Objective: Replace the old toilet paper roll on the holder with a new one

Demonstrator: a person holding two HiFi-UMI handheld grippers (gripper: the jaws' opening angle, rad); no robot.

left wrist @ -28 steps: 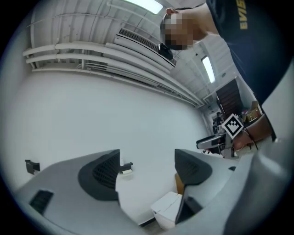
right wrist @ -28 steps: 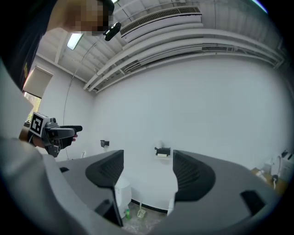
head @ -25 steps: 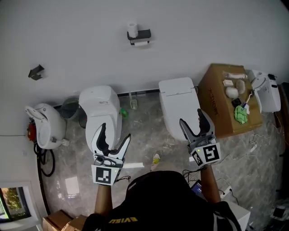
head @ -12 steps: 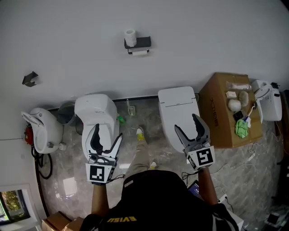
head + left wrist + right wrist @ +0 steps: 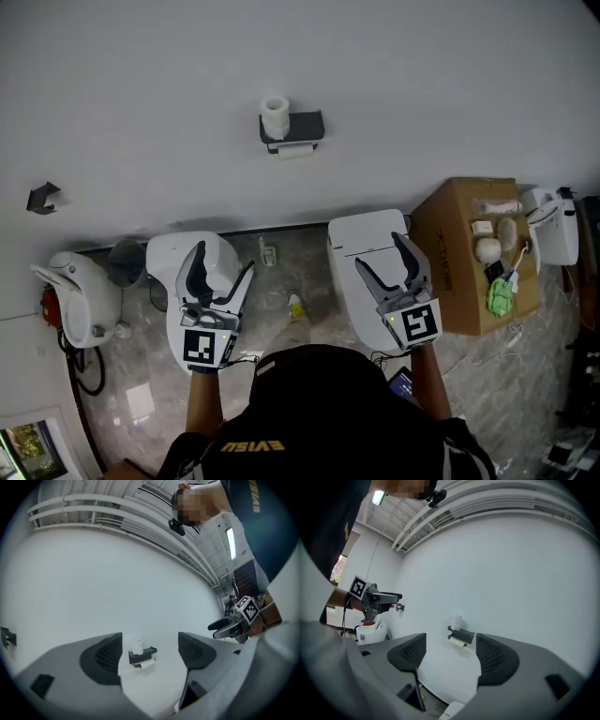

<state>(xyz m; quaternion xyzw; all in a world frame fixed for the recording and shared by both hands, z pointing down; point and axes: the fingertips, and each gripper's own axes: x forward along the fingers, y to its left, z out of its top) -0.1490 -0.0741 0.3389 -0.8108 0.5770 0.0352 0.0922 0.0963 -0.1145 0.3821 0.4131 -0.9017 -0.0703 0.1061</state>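
A black holder (image 5: 298, 127) is fixed on the white wall, far ahead of both grippers. A fresh white roll (image 5: 275, 115) stands upright on its top shelf at the left end. A thin, nearly used roll (image 5: 294, 150) hangs under the shelf. In the left gripper view the holder (image 5: 143, 654) with the upright roll (image 5: 137, 644) shows between the jaws, far off. In the right gripper view the holder (image 5: 461, 635) and the thin roll (image 5: 456, 642) also sit between the jaws. My left gripper (image 5: 220, 267) and right gripper (image 5: 382, 255) are both open and hold nothing.
Two white toilets (image 5: 178, 258) (image 5: 361, 230) stand on the marble floor below the grippers. A cardboard box (image 5: 459, 234) with small items is at the right. A white appliance (image 5: 66, 291) stands at the left. A small black bracket (image 5: 42, 198) is on the wall.
The person has stepped towards the wall; the holder looks larger and lower in the head view. Both grippers have risen and stay open.
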